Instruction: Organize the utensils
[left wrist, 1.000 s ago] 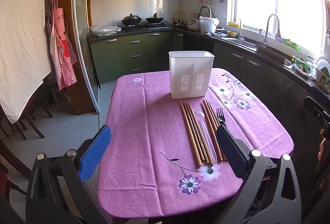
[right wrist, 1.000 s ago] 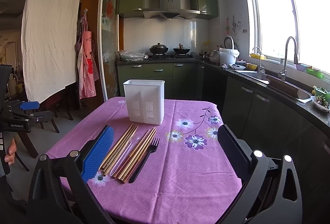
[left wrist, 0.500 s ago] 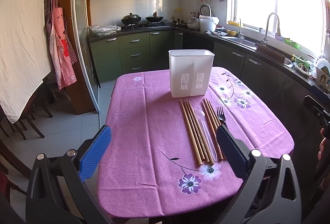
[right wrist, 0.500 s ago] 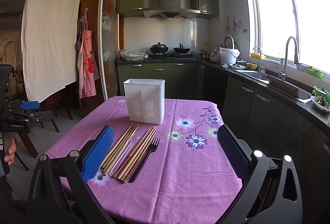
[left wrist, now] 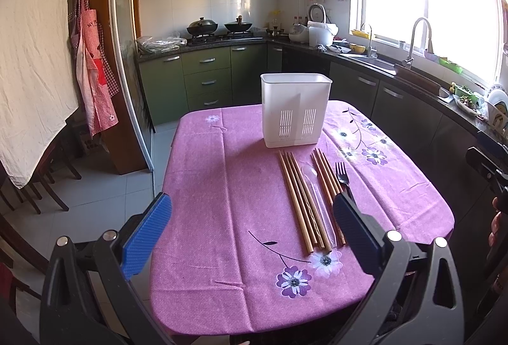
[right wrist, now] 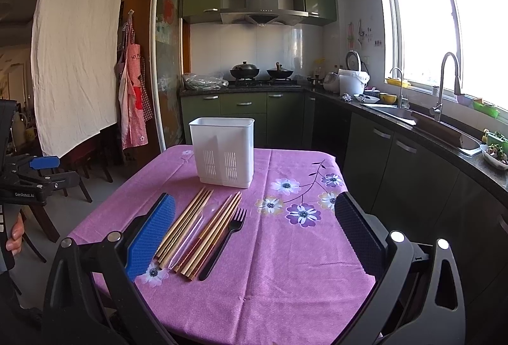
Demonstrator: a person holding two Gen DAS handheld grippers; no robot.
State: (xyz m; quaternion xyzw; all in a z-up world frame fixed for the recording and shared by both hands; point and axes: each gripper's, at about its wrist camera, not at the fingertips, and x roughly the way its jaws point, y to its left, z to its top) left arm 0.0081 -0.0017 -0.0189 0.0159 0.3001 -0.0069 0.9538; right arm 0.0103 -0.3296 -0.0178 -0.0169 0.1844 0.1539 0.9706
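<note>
A white slotted utensil holder [left wrist: 295, 110] [right wrist: 223, 151] stands upright on the purple flowered tablecloth [left wrist: 228, 186] [right wrist: 285, 265]. In front of it lie two bundles of wooden chopsticks [left wrist: 298, 199] [right wrist: 185, 224], a clear plastic spoon [left wrist: 312, 183] [right wrist: 197, 227] between them, and a black fork [left wrist: 342, 175] [right wrist: 227, 237] on the right. My left gripper [left wrist: 254, 224] is open and empty, above the table's near edge. My right gripper [right wrist: 254, 224] is open and empty too, hovering near the utensils' handle ends.
Green kitchen cabinets, a stove with pans [left wrist: 219, 26] and a sink counter [right wrist: 412, 119] run behind and right of the table. Chairs [left wrist: 47, 173] and a hanging apron [left wrist: 95, 84] stand at the left. The other gripper shows at each view's edge.
</note>
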